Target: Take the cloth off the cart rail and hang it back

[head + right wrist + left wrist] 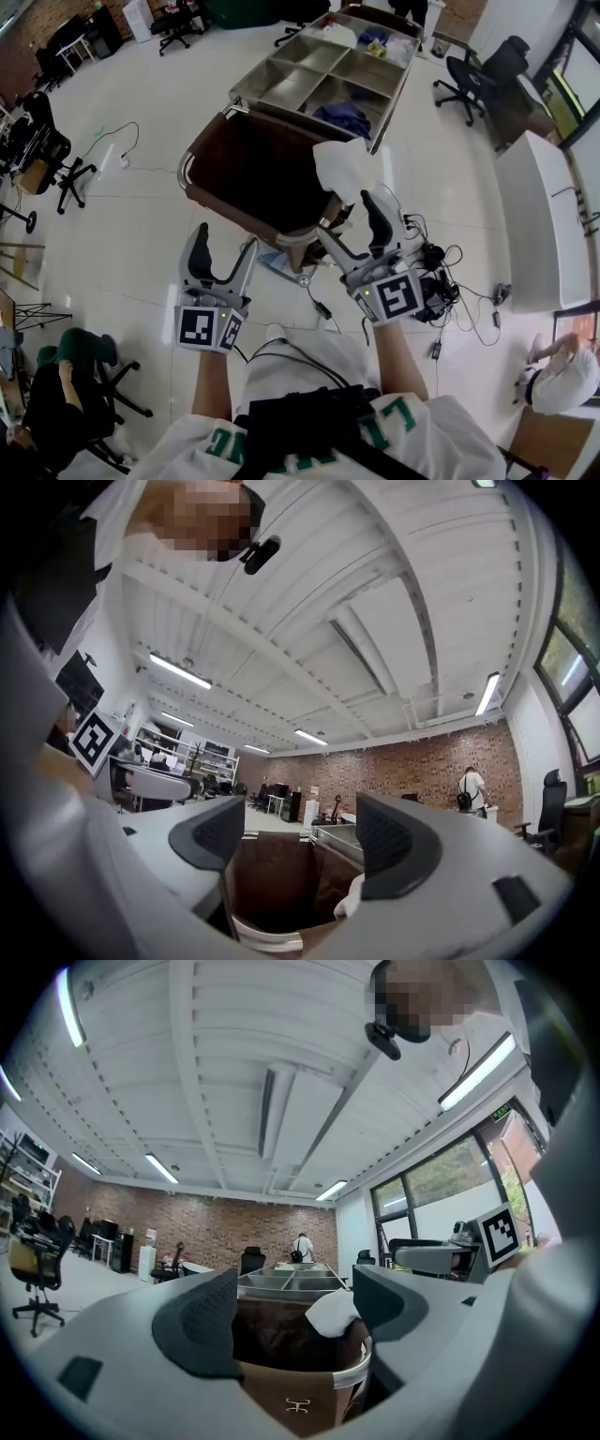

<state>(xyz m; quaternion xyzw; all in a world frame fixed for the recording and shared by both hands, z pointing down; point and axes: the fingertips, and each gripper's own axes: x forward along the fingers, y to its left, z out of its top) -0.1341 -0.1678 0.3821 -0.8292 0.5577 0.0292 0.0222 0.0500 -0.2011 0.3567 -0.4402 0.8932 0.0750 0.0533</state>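
Note:
A white cloth (342,167) hangs over the right-hand rail (322,223) of a cart whose brown bag (248,169) gapes open. My right gripper (352,217) stands open just below the cloth, jaws pointing up at it and apart from it. In the right gripper view (300,836) nothing lies between the pads, and the cloth (352,899) shows low by the right jaw. My left gripper (225,239) is open near the bag's front corner, empty. The left gripper view (291,1312) looks across the bag to the cloth (333,1312) on the far rail.
Behind the bag, the cart's steel top (309,80) has compartments with folded cloths. Office chairs (487,70) stand around. Cables and a power strip (441,291) lie on the floor at the right. A white counter (534,216) is to the right. A seated person (66,375) is lower left.

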